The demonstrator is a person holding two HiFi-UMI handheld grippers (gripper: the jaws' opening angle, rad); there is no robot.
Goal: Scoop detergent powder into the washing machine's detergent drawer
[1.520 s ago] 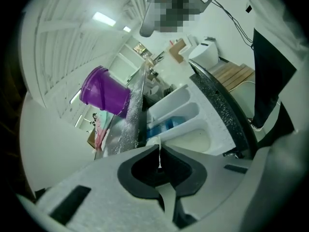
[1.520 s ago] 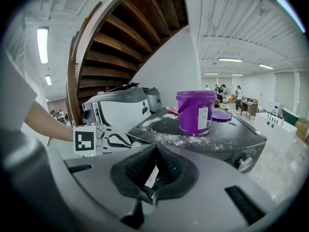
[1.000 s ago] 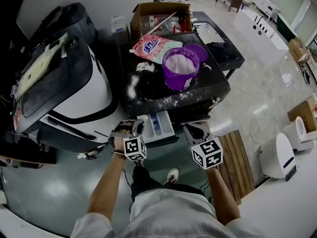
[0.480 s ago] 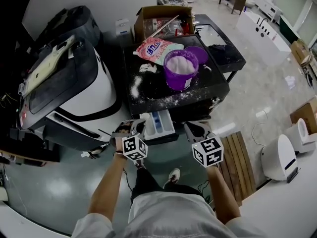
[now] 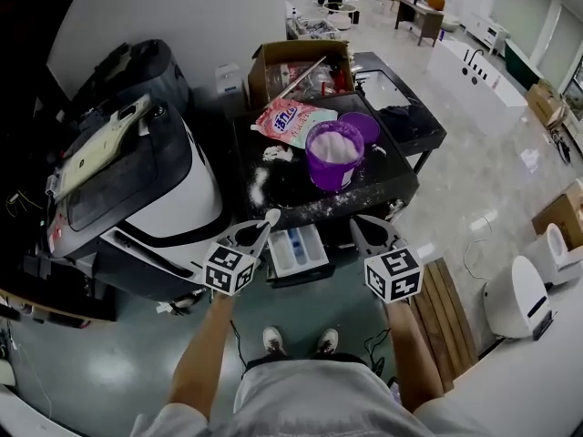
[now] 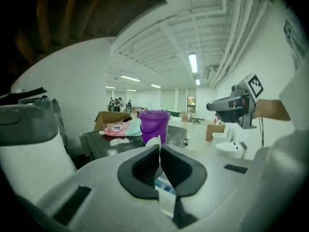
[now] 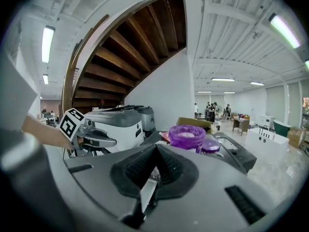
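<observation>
The detergent drawer (image 5: 296, 248) stands pulled out of the front of a black washing machine (image 5: 301, 189). On the machine's powder-strewn top are a purple bucket (image 5: 334, 157) full of white powder, its purple lid (image 5: 366, 126) and a pink detergent bag (image 5: 296, 121). My left gripper (image 5: 261, 226) is shut and empty, just left of the drawer. My right gripper (image 5: 364, 232) is shut and empty, just right of it. The bucket (image 6: 154, 124) lies ahead in the left gripper view, past my left gripper (image 6: 159, 146). It also shows as the bucket (image 7: 187, 137) beyond my right gripper (image 7: 155, 151). No scoop shows.
A large white and black appliance (image 5: 155, 180) stands to the left of the machine. Behind it sits an open cardboard box (image 5: 296, 62). A wooden pallet (image 5: 446, 308) and a white round device (image 5: 515, 294) are on the floor at the right.
The person has stepped back and both grippers have lifted a little. The left gripper has come away from the drawer's front left corner. The drawer stays out.
</observation>
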